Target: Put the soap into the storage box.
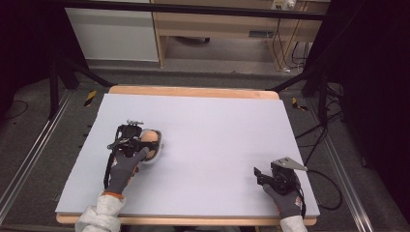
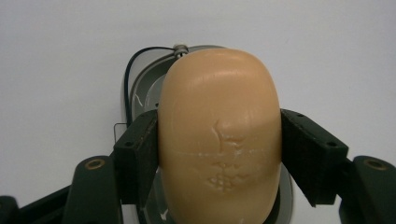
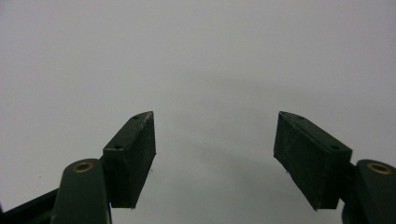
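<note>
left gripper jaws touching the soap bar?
Touching. The left gripper view shows the left gripper with both jaws pressed flat against the sides of the soap bar, no gap.

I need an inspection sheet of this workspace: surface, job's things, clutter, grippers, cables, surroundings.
Surface: pale sheet over a wooden table, bare in most places.
Job's things: tan soap bar above a grey dish.
Clutter: nothing seen.
Grippers: left hand-held gripper shut on the soap bar; right hand-held gripper open, holding nothing.
Cables: black cable trailing off the table's right edge.
Surroundings: wooden furniture behind, dark frame bars, grey floor.
</note>
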`<state>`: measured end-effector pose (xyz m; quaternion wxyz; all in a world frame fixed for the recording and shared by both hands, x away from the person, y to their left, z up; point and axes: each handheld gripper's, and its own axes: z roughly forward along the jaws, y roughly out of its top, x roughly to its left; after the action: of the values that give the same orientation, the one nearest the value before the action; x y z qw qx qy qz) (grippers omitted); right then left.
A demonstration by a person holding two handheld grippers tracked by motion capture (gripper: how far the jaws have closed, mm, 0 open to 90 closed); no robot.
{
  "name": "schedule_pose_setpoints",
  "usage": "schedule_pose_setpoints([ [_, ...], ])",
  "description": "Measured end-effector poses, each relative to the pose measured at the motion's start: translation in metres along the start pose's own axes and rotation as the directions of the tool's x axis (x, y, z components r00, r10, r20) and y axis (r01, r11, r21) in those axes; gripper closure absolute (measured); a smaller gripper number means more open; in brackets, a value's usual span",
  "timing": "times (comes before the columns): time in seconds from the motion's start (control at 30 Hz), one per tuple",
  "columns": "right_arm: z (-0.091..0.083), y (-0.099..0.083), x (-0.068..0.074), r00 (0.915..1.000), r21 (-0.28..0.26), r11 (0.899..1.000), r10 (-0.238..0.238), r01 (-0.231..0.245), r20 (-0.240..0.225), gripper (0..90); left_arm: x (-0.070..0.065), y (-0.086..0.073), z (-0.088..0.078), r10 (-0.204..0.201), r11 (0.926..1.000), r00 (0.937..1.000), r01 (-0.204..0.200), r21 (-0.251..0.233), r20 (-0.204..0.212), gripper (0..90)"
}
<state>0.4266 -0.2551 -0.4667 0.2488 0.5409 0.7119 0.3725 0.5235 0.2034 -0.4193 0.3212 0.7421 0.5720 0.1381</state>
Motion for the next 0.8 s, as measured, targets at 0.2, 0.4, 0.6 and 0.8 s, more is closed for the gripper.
schedule_pose_setpoints([
  [0.2,0.0001,-0.0002,0.0,1.0,-0.001,1.0,-0.003,0.003,0.002,29.2,0.0004,-0.0004,0.0007,-0.009,1.0,1.0,0.009,-0.003,-0.003,31.8],
  [0.4,0.0002,-0.0002,0.0,1.0,-0.001,1.0,-0.003,0.003,0.002,29.1,0.0016,-0.0012,0.0009,-0.009,1.0,1.0,0.009,-0.004,0.001,31.7],
  [0.6,0.0001,-0.0003,0.0,1.0,-0.003,1.0,-0.006,0.006,0.004,29.1,0.0006,-0.0009,-0.0027,-0.012,0.9994,0.9998,0.012,-0.032,0.013,31.9],
  [0.8,0.0,-0.0002,0.0,1.0,-0.004,1.0,-0.007,0.007,0.004,29.1,-0.0036,-0.0004,-0.0052,0.007,0.9991,0.9998,-0.006,-0.042,0.019,30.9],
])
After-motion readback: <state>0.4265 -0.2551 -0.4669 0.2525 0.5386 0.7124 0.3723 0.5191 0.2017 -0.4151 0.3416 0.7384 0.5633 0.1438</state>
